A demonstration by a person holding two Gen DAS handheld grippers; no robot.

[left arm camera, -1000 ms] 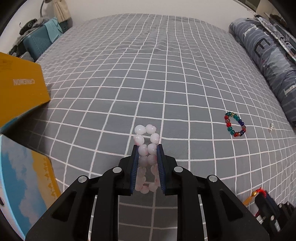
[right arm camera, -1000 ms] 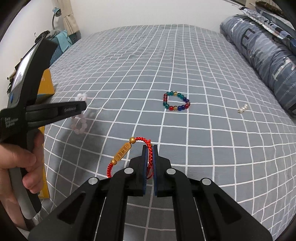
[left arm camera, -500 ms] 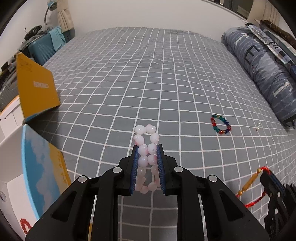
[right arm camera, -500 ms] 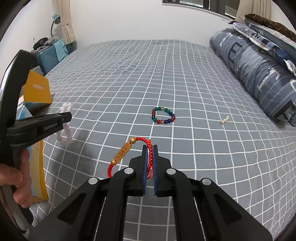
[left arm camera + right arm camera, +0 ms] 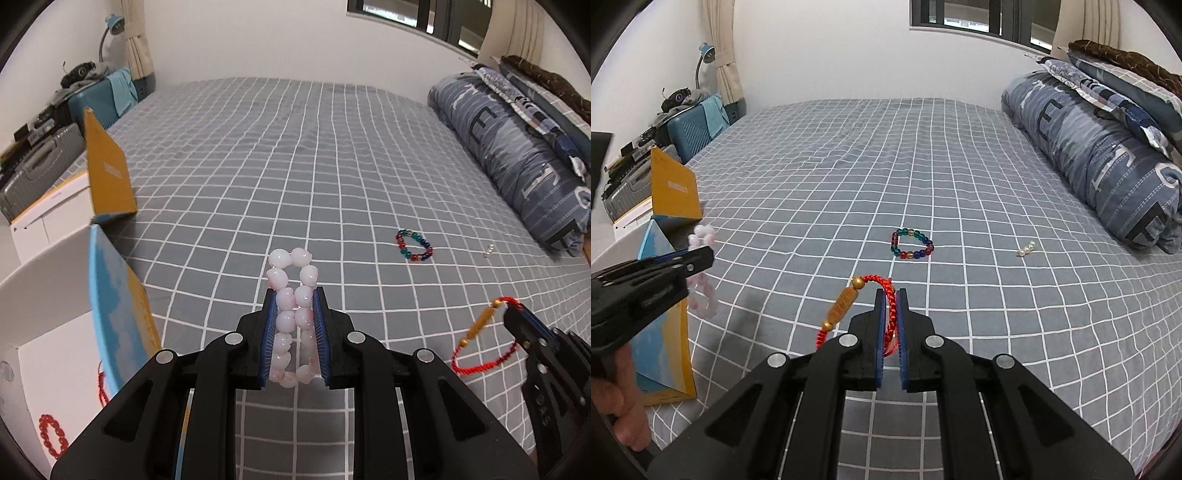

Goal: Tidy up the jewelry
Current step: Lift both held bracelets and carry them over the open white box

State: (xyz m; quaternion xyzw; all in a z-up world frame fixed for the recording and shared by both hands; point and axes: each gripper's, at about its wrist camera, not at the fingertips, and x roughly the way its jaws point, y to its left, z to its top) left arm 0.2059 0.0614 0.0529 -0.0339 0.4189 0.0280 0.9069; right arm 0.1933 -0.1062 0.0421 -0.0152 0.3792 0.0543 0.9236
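- Where the left gripper (image 5: 294, 317) fills the lower frame, its jaws are closed against a pink-white bead bracelet (image 5: 291, 295), squeezed into a long loop; the lower beads are partly masked by the blue pads, and the top arc pokes out past the tips, above the bed (image 5: 295, 166).
- The right gripper (image 5: 891, 317) has its jaws nearly together on a red braided cord bracelet (image 5: 892, 314) with a gold tube charm (image 5: 842, 304) and a gold bead; the cord's rear part is lost between the pads.
- At lower left, an open white box (image 5: 44, 354) is cut off by the frame edge; a red bead bracelet (image 5: 51, 435) lies inside, beside a blue-and-yellow flap (image 5: 114, 306).
- Farther out on the grey checked bed lies a multicoloured bead bracelet (image 5: 911, 244).
- Beyond it, near the rolled quilt (image 5: 1100, 166), lies a small pearl piece (image 5: 1026, 249), too tiny to identify.
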